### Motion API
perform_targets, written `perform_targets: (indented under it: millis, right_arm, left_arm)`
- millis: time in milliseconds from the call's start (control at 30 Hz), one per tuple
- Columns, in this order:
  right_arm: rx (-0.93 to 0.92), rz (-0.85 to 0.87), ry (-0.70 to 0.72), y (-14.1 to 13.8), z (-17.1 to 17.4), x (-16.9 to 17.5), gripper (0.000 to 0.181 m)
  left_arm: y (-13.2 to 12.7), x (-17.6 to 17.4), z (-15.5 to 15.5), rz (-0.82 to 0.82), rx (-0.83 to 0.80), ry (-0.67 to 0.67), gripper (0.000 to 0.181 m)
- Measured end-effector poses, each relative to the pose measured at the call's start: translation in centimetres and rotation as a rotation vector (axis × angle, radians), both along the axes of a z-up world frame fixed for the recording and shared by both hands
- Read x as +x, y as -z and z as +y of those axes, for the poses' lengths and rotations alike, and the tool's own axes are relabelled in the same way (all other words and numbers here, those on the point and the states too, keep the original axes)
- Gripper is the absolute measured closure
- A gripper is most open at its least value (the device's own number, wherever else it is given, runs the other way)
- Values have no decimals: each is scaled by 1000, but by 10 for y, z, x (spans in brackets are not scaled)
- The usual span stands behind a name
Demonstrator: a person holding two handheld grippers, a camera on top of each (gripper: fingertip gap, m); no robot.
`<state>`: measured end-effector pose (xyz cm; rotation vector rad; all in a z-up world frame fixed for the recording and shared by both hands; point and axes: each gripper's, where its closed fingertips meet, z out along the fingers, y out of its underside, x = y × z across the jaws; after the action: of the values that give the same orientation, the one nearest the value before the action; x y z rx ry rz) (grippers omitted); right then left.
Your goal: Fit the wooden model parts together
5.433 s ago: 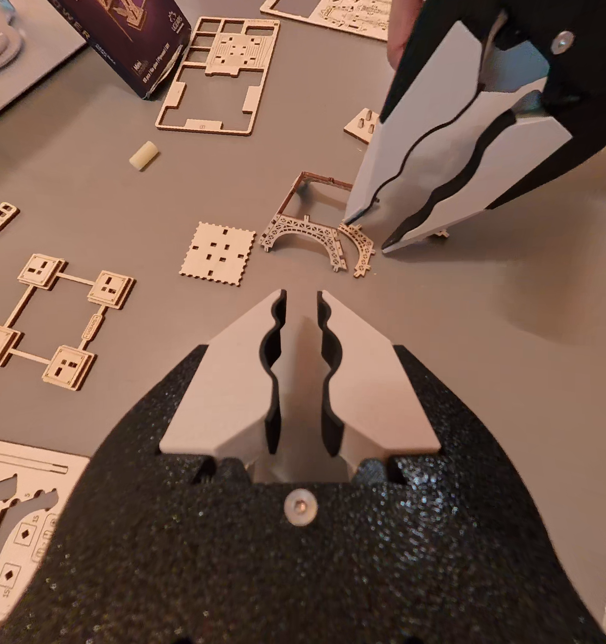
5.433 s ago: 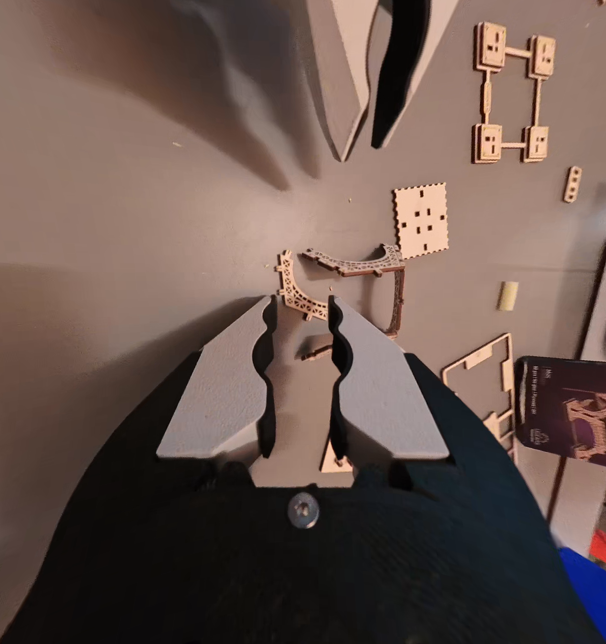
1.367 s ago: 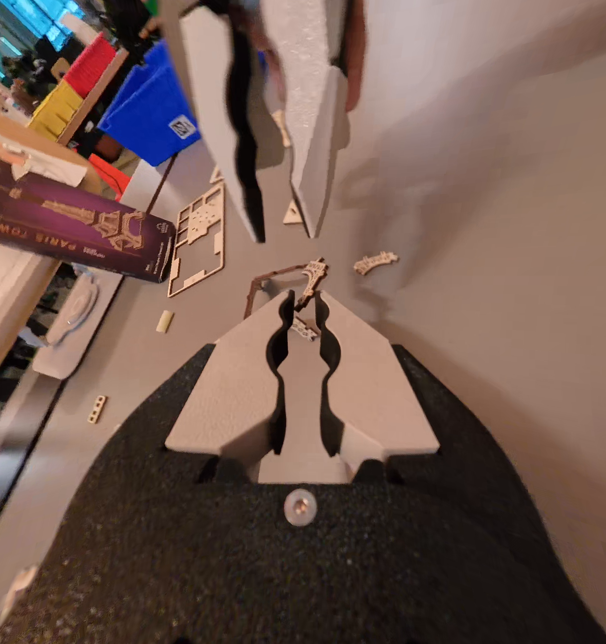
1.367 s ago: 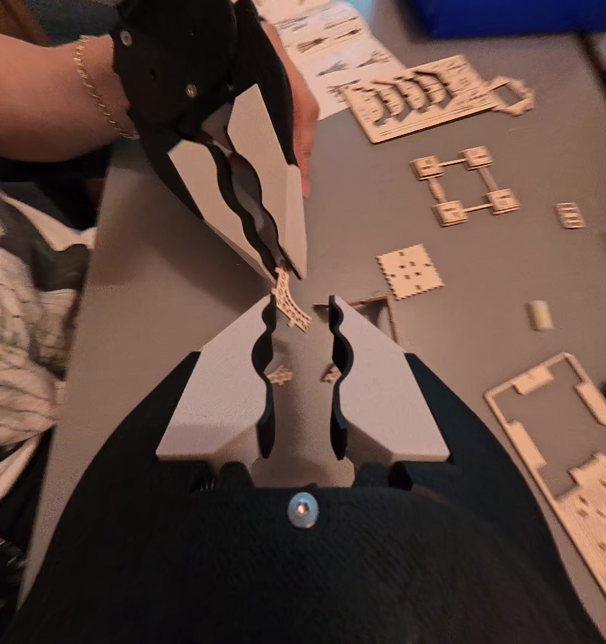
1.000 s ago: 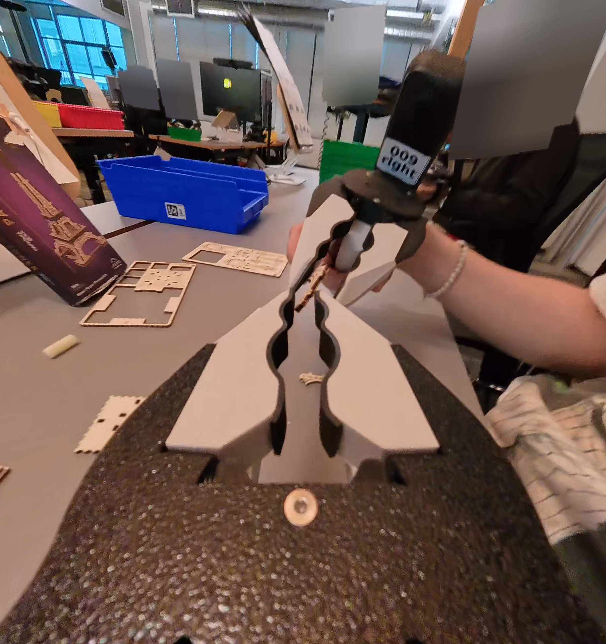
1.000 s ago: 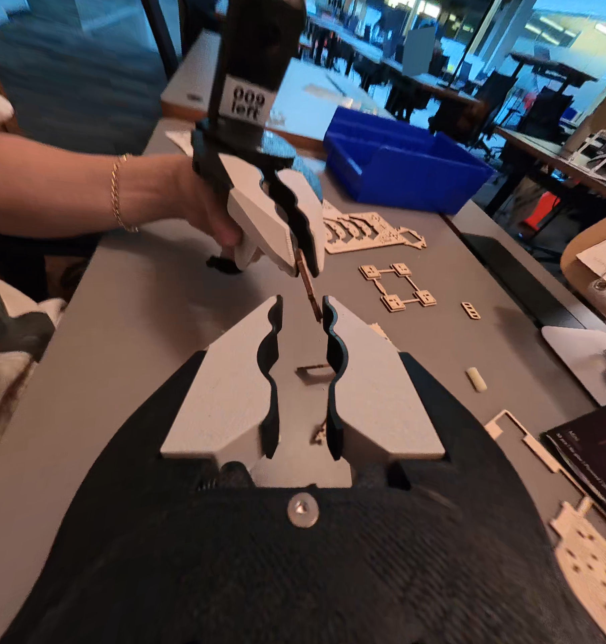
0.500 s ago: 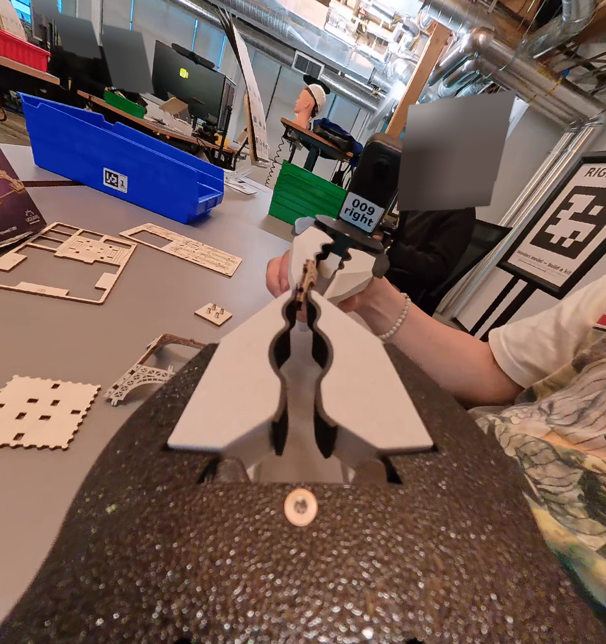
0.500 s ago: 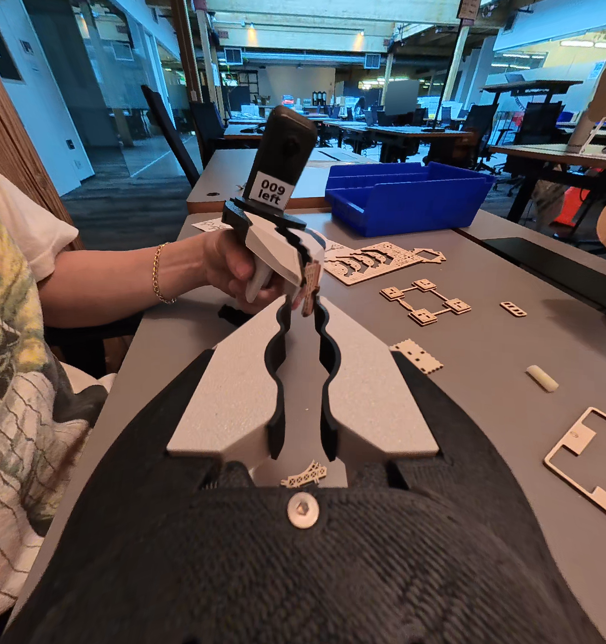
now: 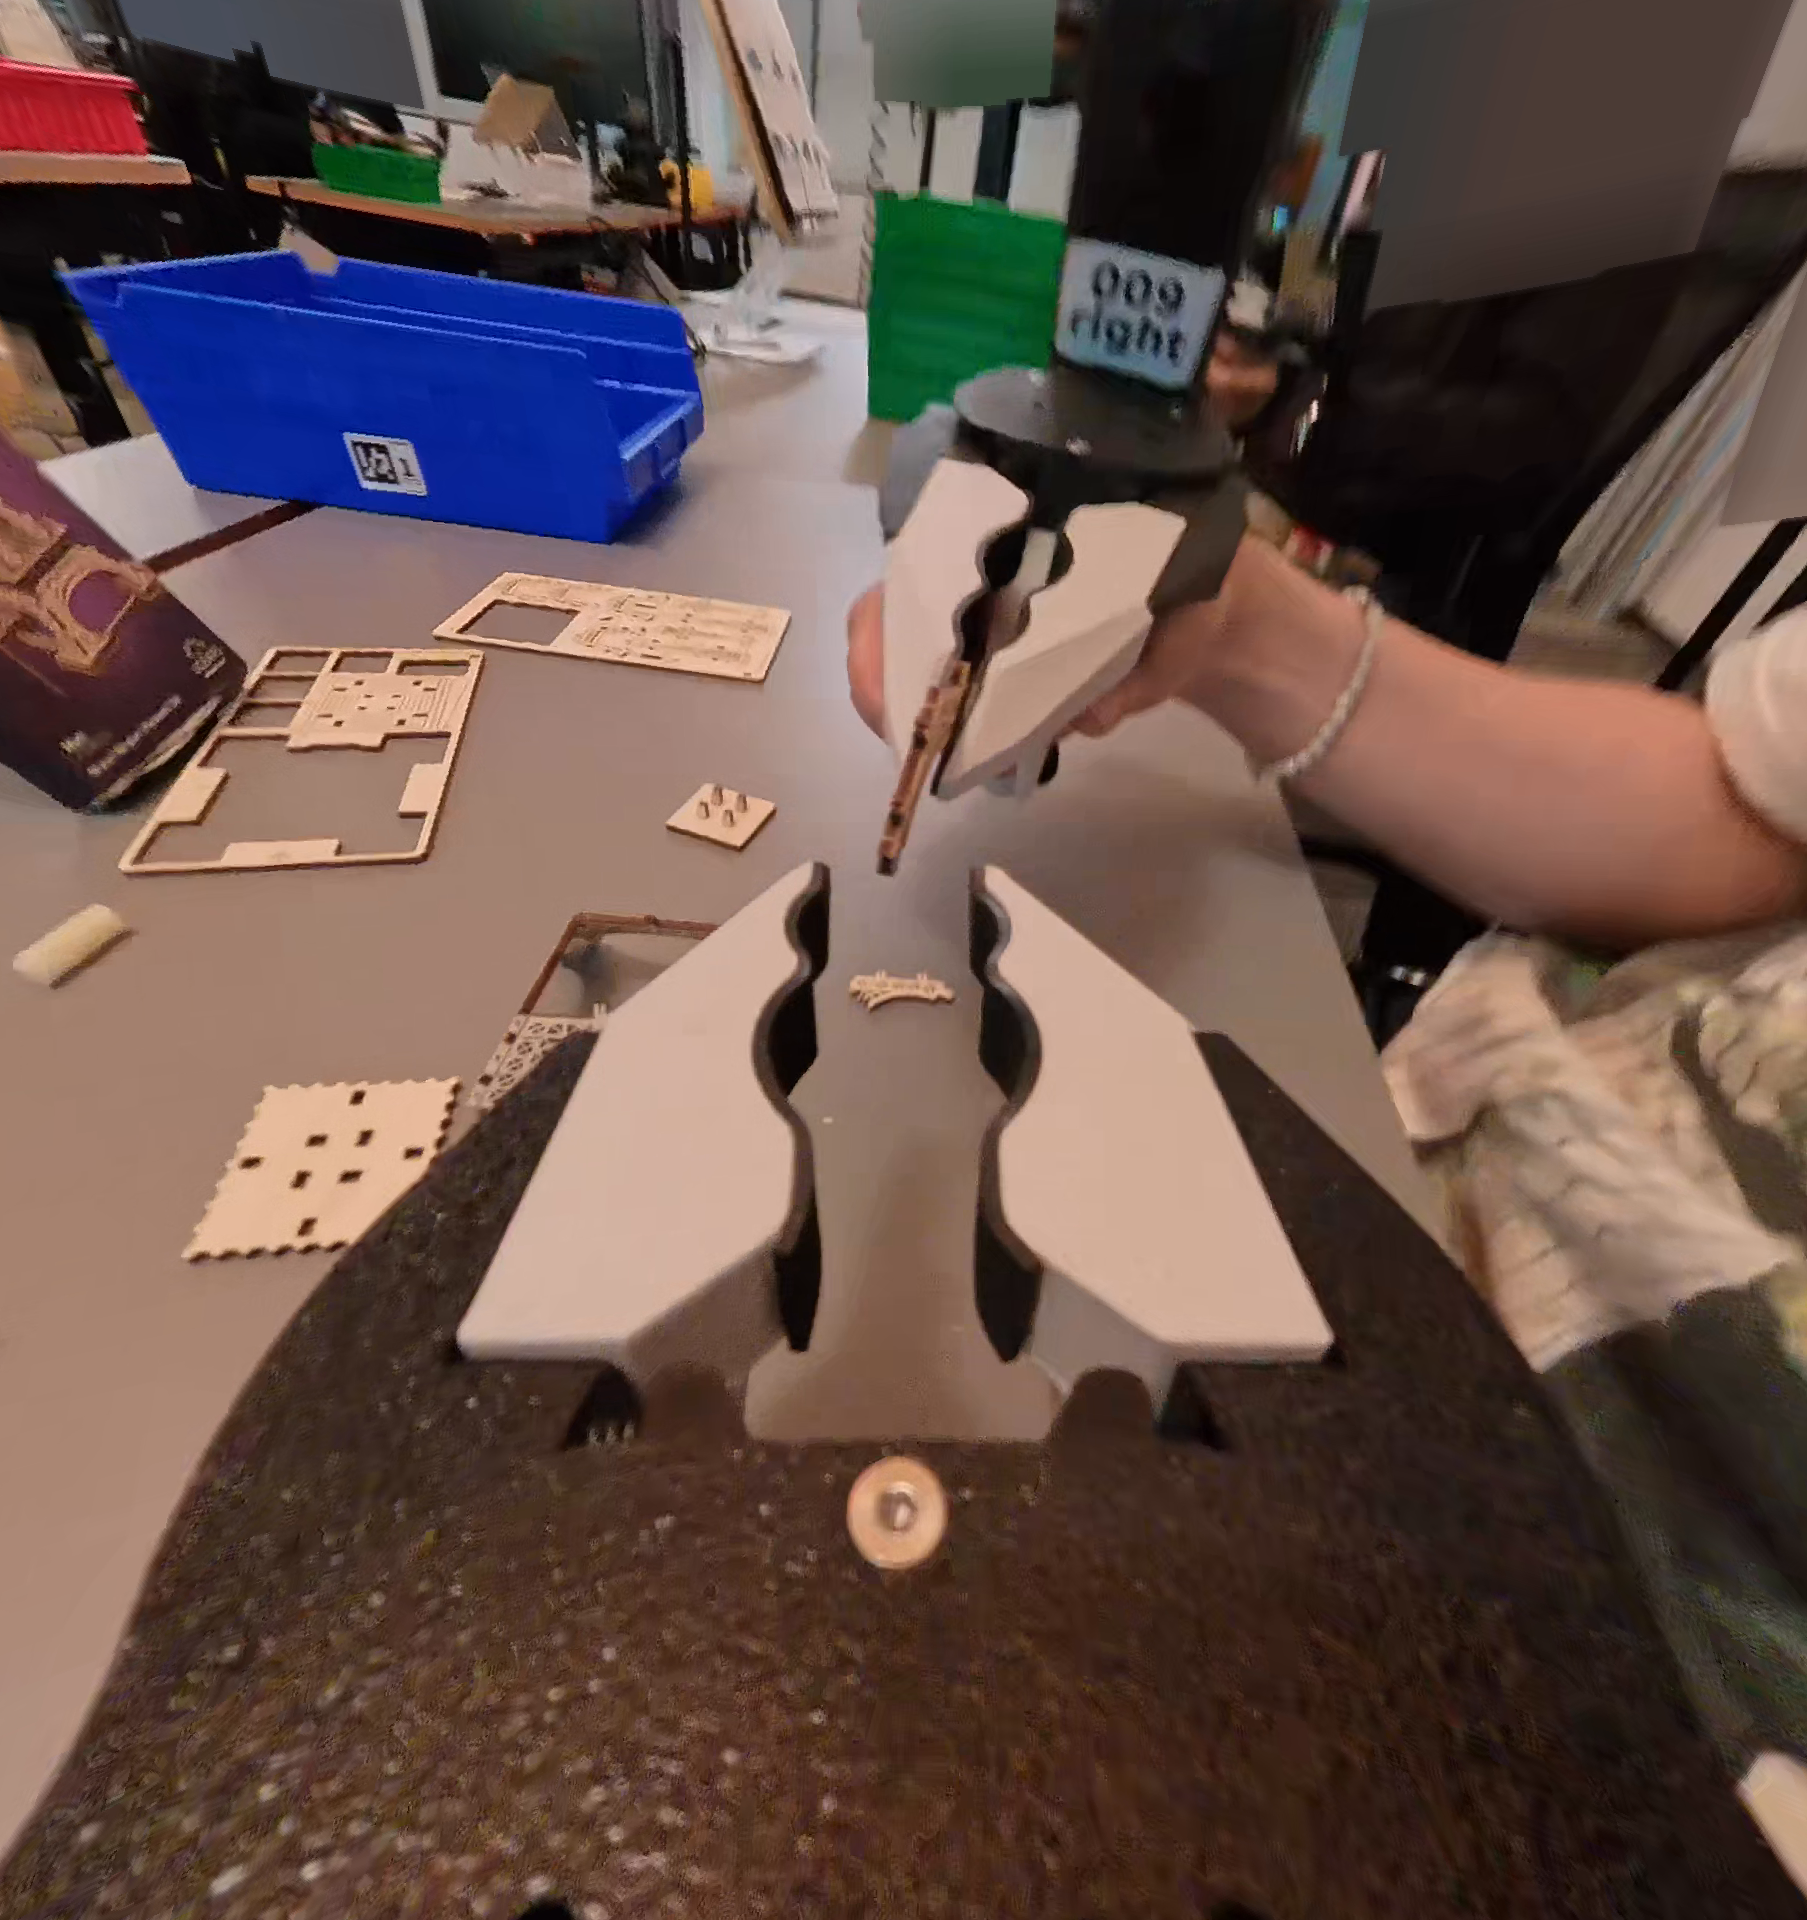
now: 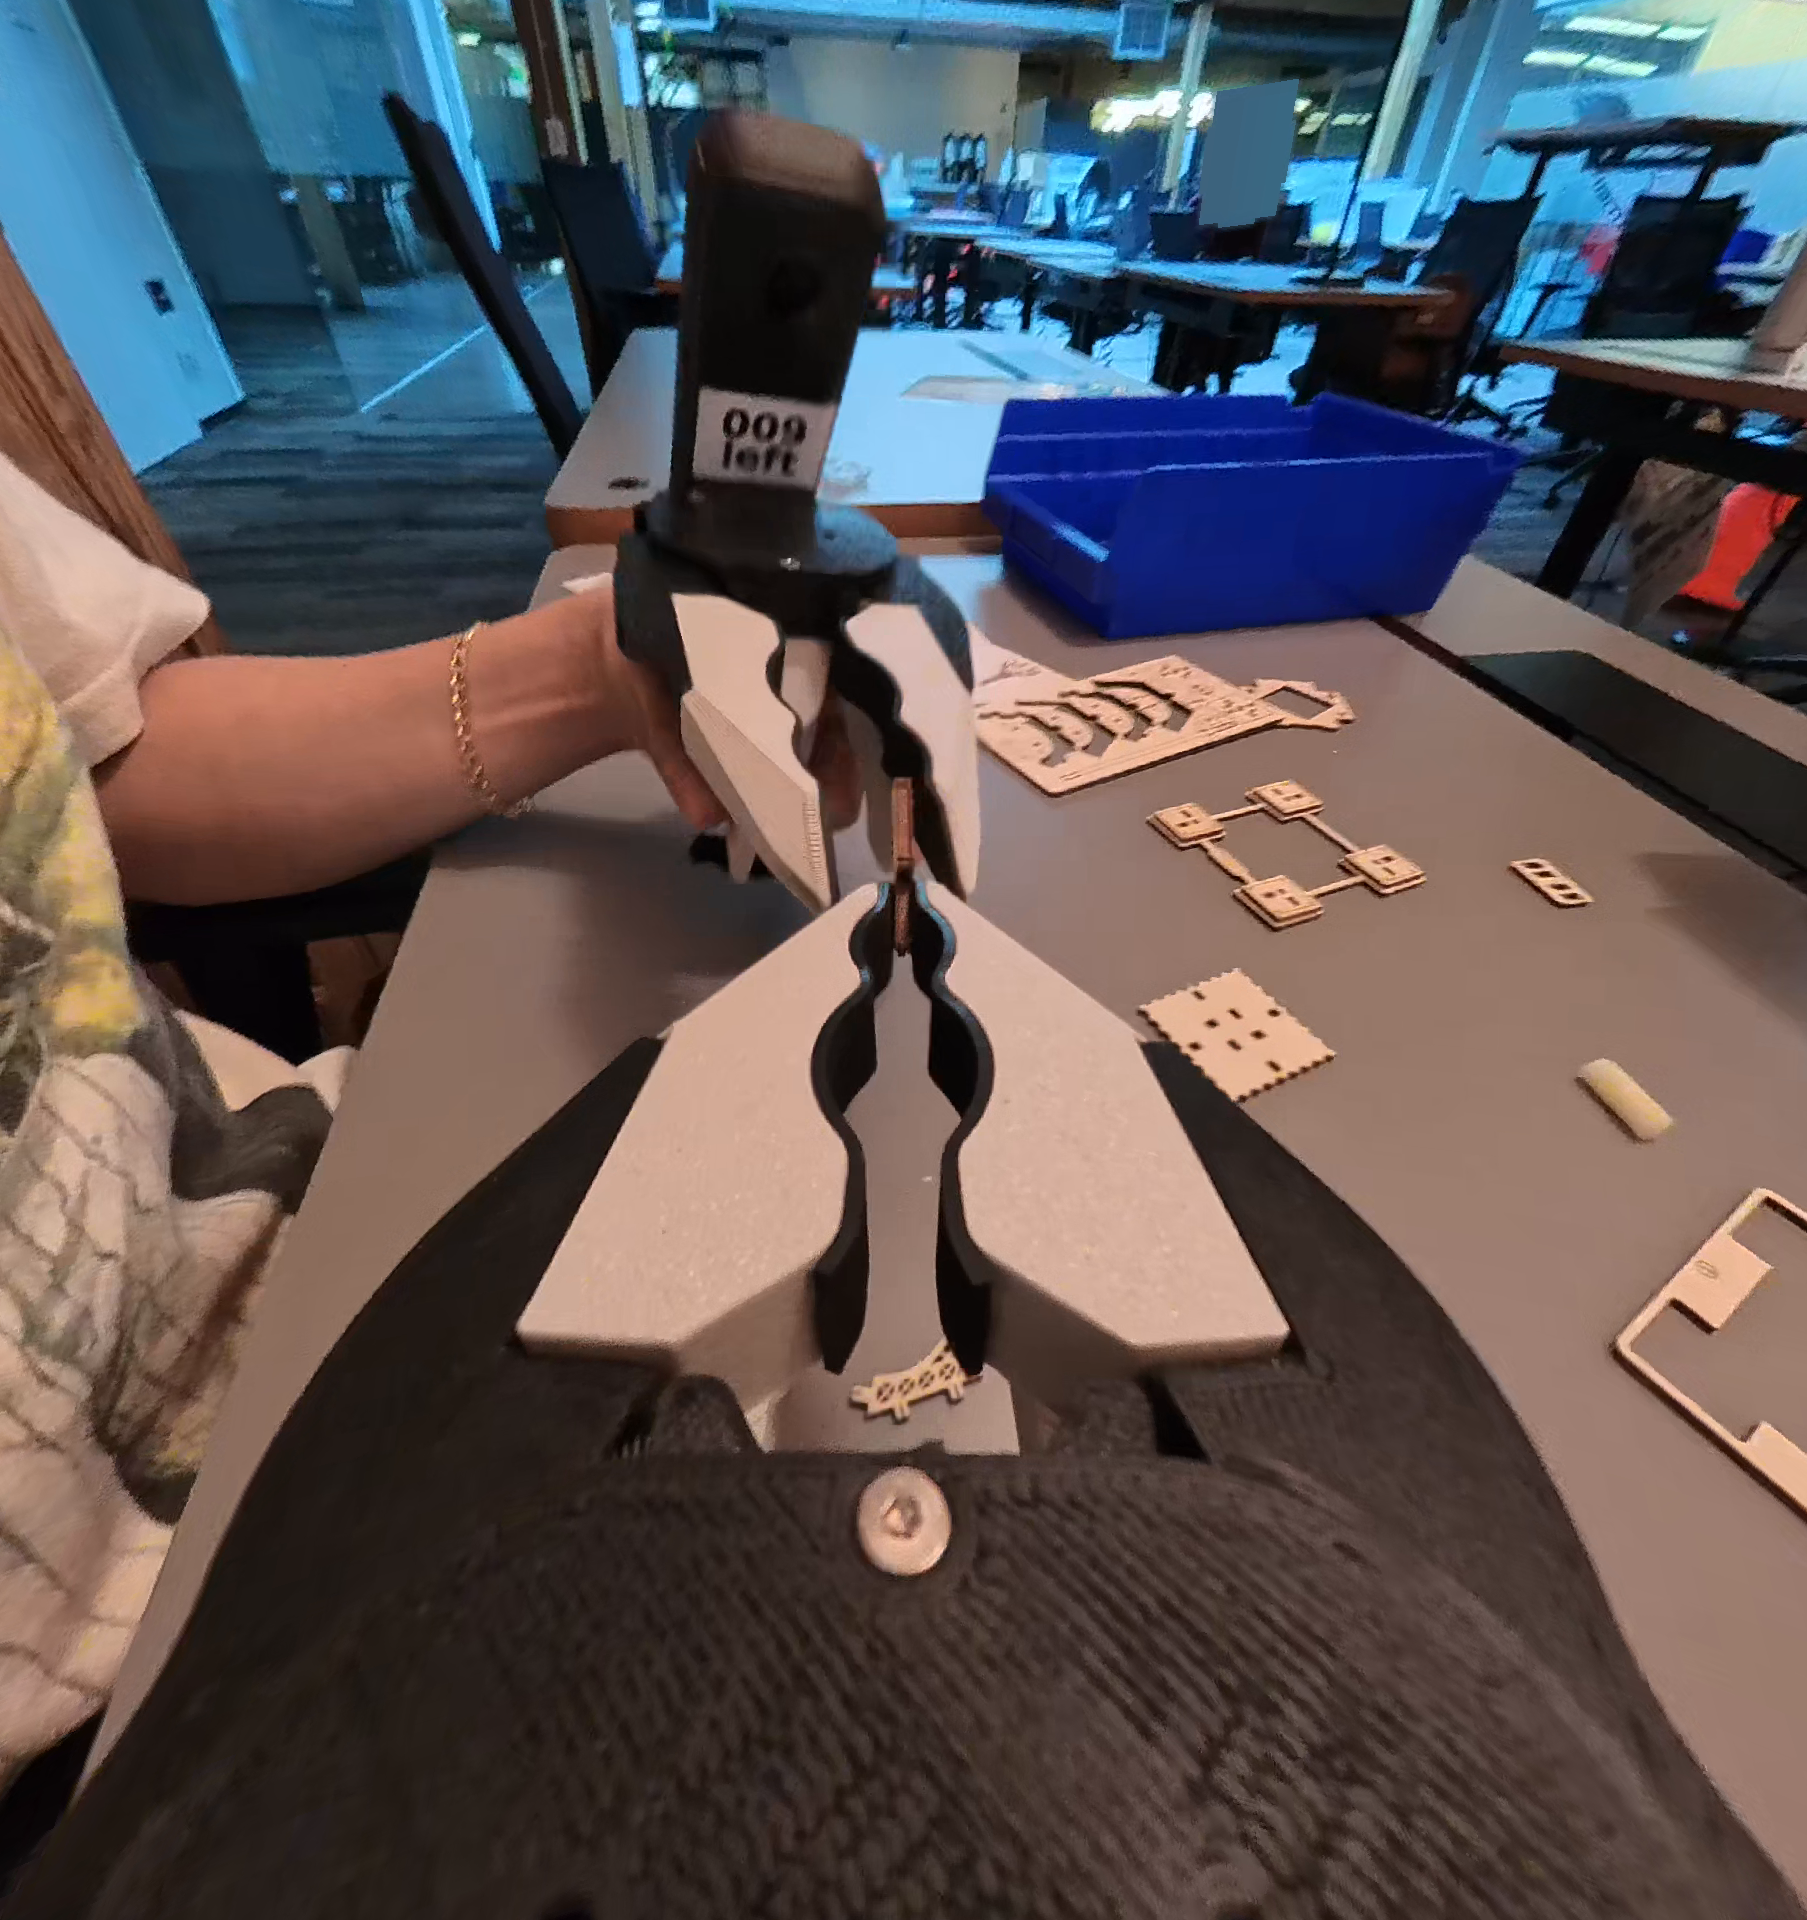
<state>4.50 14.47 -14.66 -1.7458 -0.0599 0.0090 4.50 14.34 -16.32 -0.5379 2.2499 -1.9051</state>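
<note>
Pinching wooden strip (image 10: 900, 878), right tool (image 10: 901, 914), left tool (image 9: 899, 883) apart

Beyond your work sits a blue bin (image 9: 390, 405), a purple box (image 9: 57, 665), perhaps a wax stub (image 10: 1624, 1113).

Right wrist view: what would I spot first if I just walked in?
Probably the right gripper pinching a thin wooden strip that sticks straight up, held in the air above the grey table. Just beyond it the left gripper hangs open and empty, pointing down at the strip. Then the bright blue bin at the far end.
</note>
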Motion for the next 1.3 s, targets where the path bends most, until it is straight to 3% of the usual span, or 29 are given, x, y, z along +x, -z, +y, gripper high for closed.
perform_targets:
  millis: [100, 200, 700, 900, 1133, 1300]
  right_arm:
    - [-65, -33, -36, 10, -2, -9, 181]
    - [-109, -50, -68, 20, -5, -18, 181]
    - [-60, -134, 30, 20, -13, -11, 178]
    - [-122, -84, 144, 35, -17, 2, 181]
    - [-126, -43, 190, 41, -26, 3, 181]
    - [-175, -52, 227, 46, -22, 3, 181]
  left_arm:
    - [0, -10, -7, -84, 78, 36, 158]
    - [4, -15, -15, -111, 129, 55, 178]
    - [8, -12, -22, -28, 73, 65, 179]
    - [26, -2, -10, -66, 258, -30, 157]
    - [61, 22, 27, 205, 487, -310, 151]
    - [75, 21, 32, 238, 562, -336, 145]
